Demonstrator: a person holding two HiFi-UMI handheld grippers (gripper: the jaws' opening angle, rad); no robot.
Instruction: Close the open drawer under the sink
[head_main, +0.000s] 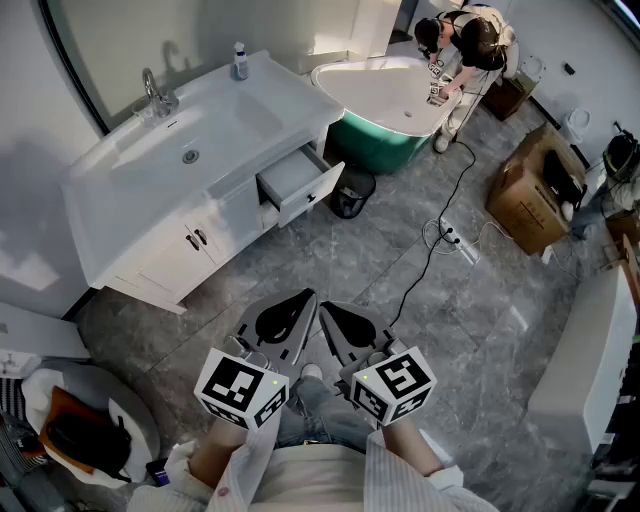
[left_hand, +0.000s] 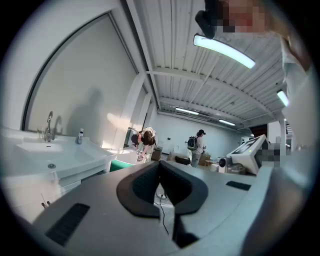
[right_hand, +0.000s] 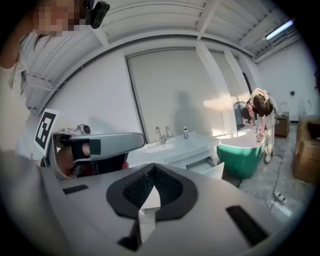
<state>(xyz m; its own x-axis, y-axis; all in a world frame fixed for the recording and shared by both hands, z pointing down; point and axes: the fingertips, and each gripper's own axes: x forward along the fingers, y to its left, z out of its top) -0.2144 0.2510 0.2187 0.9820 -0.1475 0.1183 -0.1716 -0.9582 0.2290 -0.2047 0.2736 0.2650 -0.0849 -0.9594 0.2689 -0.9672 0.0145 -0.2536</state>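
The white vanity (head_main: 150, 235) with its sink (head_main: 190, 150) stands at the upper left of the head view. Its drawer (head_main: 298, 183) at the right end is pulled out and open; it also shows in the right gripper view as the drawer (right_hand: 212, 167) under the basin. My left gripper (head_main: 308, 296) and right gripper (head_main: 324, 306) hang side by side over the grey floor, well short of the drawer. Both are shut with nothing between the pads, as the left gripper (left_hand: 160, 164) and right gripper (right_hand: 152, 169) show in their own views.
A black bin (head_main: 350, 192) sits just right of the drawer, beside a green bathtub (head_main: 385, 100) with a person (head_main: 470, 40) bent over it. A cable and power strip (head_main: 455, 240) cross the floor. A cardboard box (head_main: 530, 200) stands right, a chair with a bag (head_main: 75, 435) lower left.
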